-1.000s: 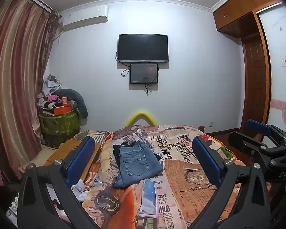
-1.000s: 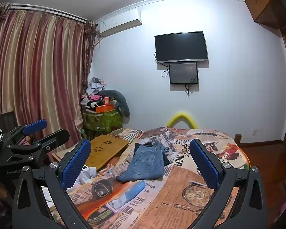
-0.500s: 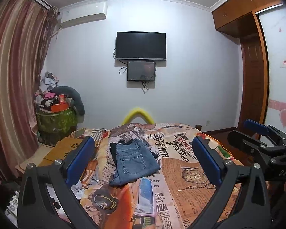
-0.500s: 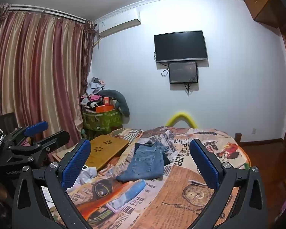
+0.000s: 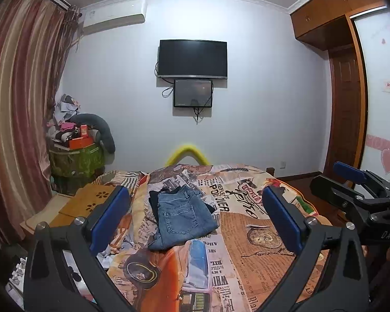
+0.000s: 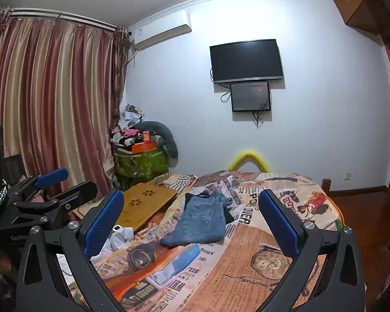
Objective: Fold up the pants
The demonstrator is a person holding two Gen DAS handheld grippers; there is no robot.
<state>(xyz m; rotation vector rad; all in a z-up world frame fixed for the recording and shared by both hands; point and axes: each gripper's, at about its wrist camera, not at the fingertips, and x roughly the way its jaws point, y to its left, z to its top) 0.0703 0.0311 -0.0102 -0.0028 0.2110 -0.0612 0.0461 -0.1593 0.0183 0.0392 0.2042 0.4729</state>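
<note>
The left gripper [image 5: 195, 218], black-framed with blue-padded fingers [image 5: 109, 218], has its jaws spread wide with nothing between the pads. The right gripper [image 6: 191, 222], of the same build, is likewise fully spread and empty, held off to the right of the left one and visible at that view's edge. Framed between both pairs of jaws and well beyond the fingertips lie the folded blue denim pants [image 5: 180, 217], back pocket up, resting on a darker garment [image 5: 153, 201] that peeks out at the far left side. Both lie on the newspaper-and-car printed bedspread [image 5: 249, 236]. Left of the left jaw sits a slotted wooden lap tray [image 6: 145, 202], with crumpled white cloth [image 6: 121, 236] nearer. Farther off stand striped red-gold curtains [image 6: 52, 104], a green cloth-covered box piled with clutter [image 6: 140, 162], and a black wall television [image 5: 192, 58].
</note>
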